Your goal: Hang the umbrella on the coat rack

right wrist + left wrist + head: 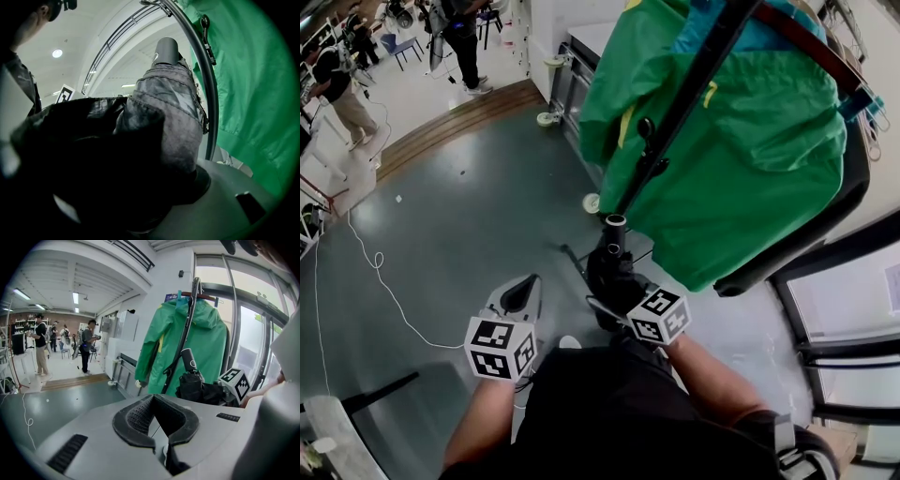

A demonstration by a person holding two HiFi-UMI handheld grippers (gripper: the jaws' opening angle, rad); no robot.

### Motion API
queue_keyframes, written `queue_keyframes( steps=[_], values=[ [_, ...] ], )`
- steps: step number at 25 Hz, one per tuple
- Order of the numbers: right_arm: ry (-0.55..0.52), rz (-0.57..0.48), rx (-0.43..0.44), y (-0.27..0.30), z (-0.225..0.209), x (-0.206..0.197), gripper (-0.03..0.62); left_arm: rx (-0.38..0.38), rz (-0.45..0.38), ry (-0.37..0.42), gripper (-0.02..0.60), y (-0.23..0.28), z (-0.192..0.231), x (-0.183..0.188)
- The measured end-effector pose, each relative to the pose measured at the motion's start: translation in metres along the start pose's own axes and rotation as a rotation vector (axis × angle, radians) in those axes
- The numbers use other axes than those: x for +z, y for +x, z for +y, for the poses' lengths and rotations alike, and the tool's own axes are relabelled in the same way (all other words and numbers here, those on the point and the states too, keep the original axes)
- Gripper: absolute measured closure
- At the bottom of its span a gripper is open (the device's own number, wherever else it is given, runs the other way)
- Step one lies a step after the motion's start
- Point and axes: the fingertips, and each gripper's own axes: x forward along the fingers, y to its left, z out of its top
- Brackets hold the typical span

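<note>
A folded black umbrella (pixel 612 270) stands upright in my right gripper (pixel 619 286), which is shut on its bunched fabric. Its round handle end (pixel 166 49) points up, right beside the coat rack's dark pole (pixel 689 89). A green jacket (pixel 741 141) hangs from the rack on a hanger. In the right gripper view the umbrella (pixel 164 112) fills the jaws and hides them, with the curved metal rack bar (pixel 204 79) just behind it. My left gripper (pixel 523 292) hovers left of the umbrella, shut on nothing (pixel 154 401). The left gripper view shows the umbrella (pixel 197 380) ahead to the right, in front of the jacket (pixel 206 341).
A white cable (pixel 384 281) snakes over the grey floor at left. People (pixel 342 94) stand far off in the bright room beyond. Glass doors with dark frames (pixel 844 309) are at the right. A low rail (pixel 123 367) runs along the wall behind the rack.
</note>
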Motion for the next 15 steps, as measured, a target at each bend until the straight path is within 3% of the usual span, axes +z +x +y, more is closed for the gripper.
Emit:
queue_keyframes(
  steps=[15],
  values=[
    [-0.039,0.086,0.033,0.001,0.021,-0.027,0.355,-0.026,0.0,0.021,0.566,0.002,-0.014,0.0]
  ],
)
